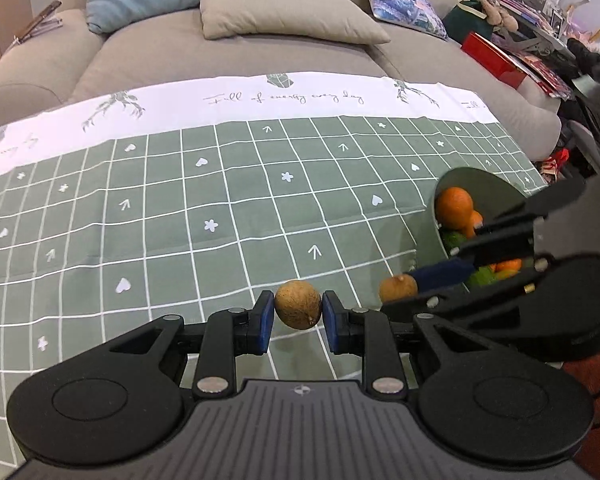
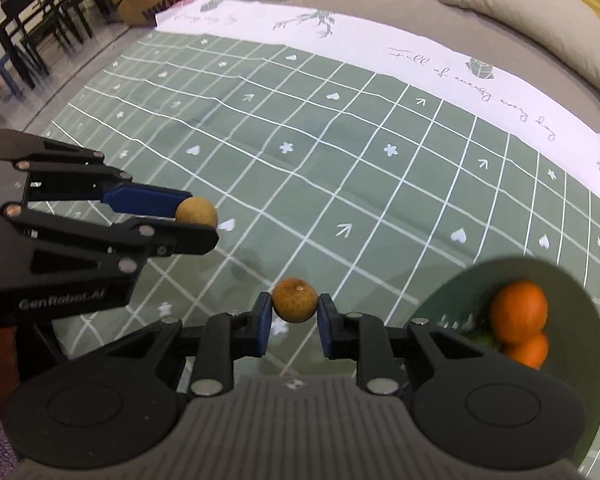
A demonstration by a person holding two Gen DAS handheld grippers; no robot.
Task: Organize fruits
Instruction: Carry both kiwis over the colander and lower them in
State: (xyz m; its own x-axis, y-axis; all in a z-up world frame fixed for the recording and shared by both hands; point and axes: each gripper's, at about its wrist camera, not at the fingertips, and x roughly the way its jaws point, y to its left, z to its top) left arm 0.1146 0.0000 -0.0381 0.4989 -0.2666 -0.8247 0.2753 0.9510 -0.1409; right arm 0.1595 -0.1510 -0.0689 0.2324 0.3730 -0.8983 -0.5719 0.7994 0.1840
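Left fruit: a small round brown fruit (image 1: 298, 305) with dull, speckled skin and a dark dimple near its lower right; it sits between the blue pads of the left claw (image 1: 298, 316), above the checked cloth.
Left claw: clamped on that brown fruit, a pad touching each side; the right wrist view shows it from the side at (image 2: 204, 224) with the fruit (image 2: 196, 211) at its tip.
Right fruit: a second round brown fruit (image 2: 294, 300), a little more orange-tan, with a pale spot on top; held above the cloth, just left of the bowl.
Right claw: closed on this second fruit (image 1: 398, 288), pads (image 2: 264, 322) pressing both sides; claw at (image 2: 294, 322), and in the left wrist view it reaches in at (image 1: 410, 286).
Bowl: a dark green bowl (image 1: 466, 182) stands on the cloth at the right edge, seen also at (image 2: 452, 304).
Bowl contents: two oranges (image 2: 519, 312) stacked close together, plus green fruit (image 1: 454, 240) partly hidden by the right claw.
Tabletop: covered by a green cloth (image 1: 220, 200) with a white grid, hearts, arrows and a white lettered border.
Behind: a grey sofa (image 1: 260, 56) with cushions.
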